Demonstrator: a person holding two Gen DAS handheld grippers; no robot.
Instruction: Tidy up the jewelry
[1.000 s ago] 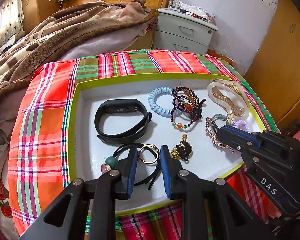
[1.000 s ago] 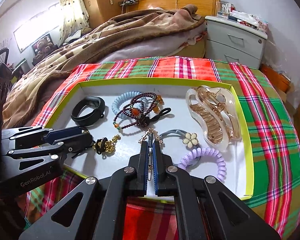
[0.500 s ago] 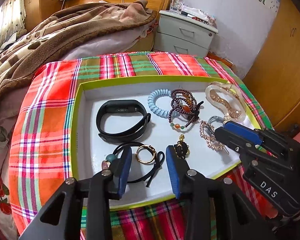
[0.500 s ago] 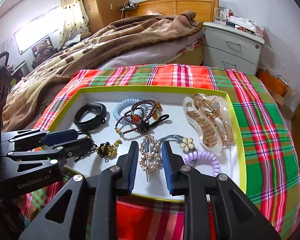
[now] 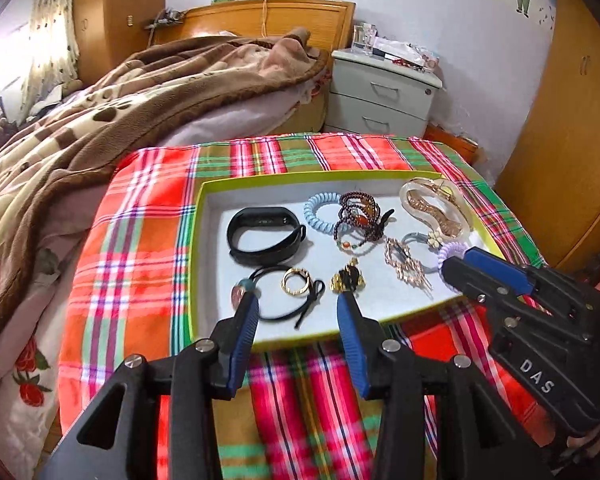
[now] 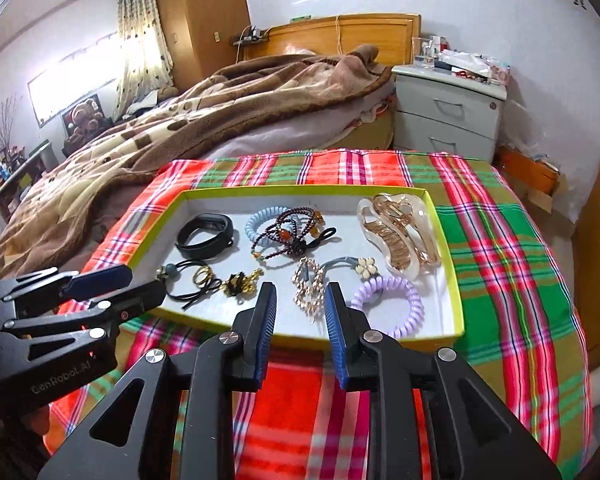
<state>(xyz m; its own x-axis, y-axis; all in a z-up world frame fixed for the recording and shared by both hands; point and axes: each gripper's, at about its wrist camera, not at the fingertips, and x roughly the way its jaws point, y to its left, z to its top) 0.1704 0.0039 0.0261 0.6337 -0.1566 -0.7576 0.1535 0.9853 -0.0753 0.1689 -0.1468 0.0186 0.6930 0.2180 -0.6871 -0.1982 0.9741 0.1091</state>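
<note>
A white tray with a yellow-green rim (image 5: 198, 248) (image 6: 444, 248) lies on the plaid cloth and holds the jewelry. My left gripper (image 5: 297, 300) hangs over the tray's near edge, its jaws opening, with nothing pressed between them. A gold ring (image 5: 295, 282) and a black cord tie (image 5: 276, 304) lie just beyond its tips. My right gripper (image 6: 300, 292) stands open over the near rim, and a rhinestone hair clip (image 6: 310, 284) lies loose in the tray just ahead of it. Farther in lie a black wristband (image 5: 264, 236), a dark bead bracelet (image 5: 356, 220) and a clear claw clip (image 6: 400, 232).
A blue coil tie (image 5: 320, 212), a purple coil tie (image 6: 388, 304), a flower hair tie (image 6: 366, 268) and a black-gold ornament (image 5: 348, 280) also lie in the tray. A brown blanket (image 5: 120, 120) covers the bed at left. A grey nightstand (image 6: 448, 116) stands behind.
Both grippers opened and drew back and up from the tray. The right one let go of the rhinestone clip, which stays in the tray. The left one widened around the gold ring and left it.
</note>
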